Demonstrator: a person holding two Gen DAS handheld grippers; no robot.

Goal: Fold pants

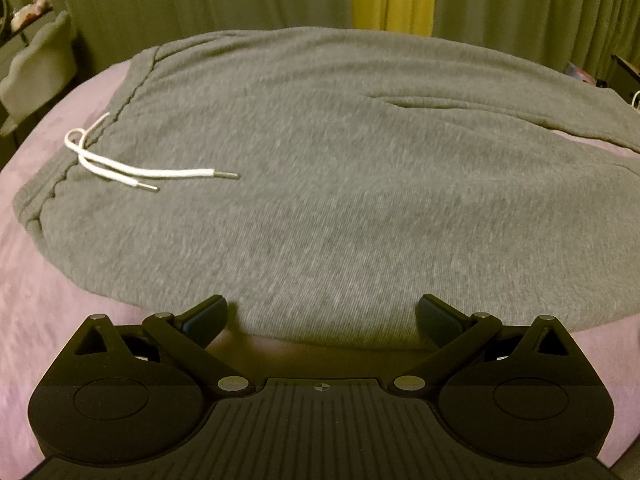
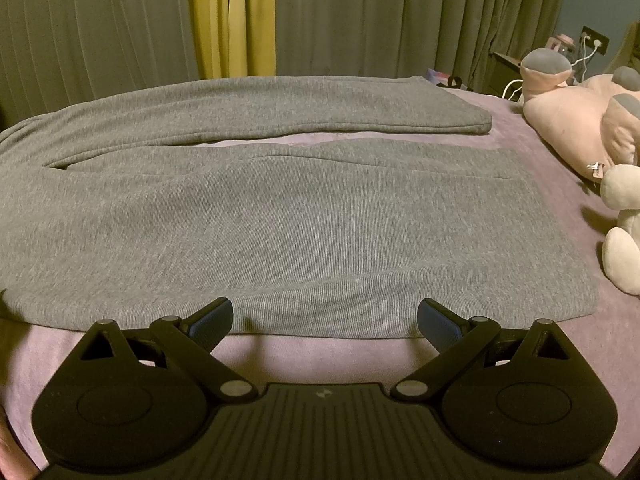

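Note:
Grey sweatpants [image 1: 320,184] lie flat on a pink bedspread [image 1: 48,312], waistband at the left with a white drawstring [image 1: 132,168]. The right wrist view shows both legs [image 2: 280,220] stretching to the right, the far leg [image 2: 320,108] apart from the near one. My left gripper [image 1: 320,316] is open and empty at the pants' near edge by the hip. My right gripper [image 2: 325,318] is open and empty at the near edge of the near leg.
Pink and white plush toys [image 2: 580,136] lie on the bed right of the leg ends. Grey and yellow curtains [image 2: 232,20] hang behind the bed. A pale chair [image 1: 40,68] stands at the far left. A dark nightstand [image 2: 508,72] stands at the far right.

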